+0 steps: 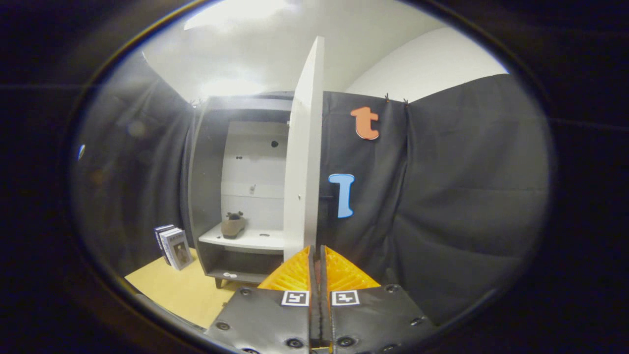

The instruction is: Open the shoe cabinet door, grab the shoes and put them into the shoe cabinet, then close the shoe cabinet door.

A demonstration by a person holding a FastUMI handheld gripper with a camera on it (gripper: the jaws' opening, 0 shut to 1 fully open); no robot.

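Shoe (233, 226) sits on the cabinet (245, 240) shelf, door (304, 157) swung wide, edge-on just beyond the tool (318, 255), whose fingers are pressed together on nothing, likely lined up to push it closed.

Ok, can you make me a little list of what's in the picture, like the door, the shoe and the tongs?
cabinet: shoe cabinet standing on the wooden floor
door: cabinet door swung open, seen edge-on just ahead of the tongs
shoe: one brown shoe lying on the white shelf inside
books: a few books leaning on the floor beside the cabinet
tongs: tongs closed together, nothing held between them, tips near the door's lower edge
still to do: close the door
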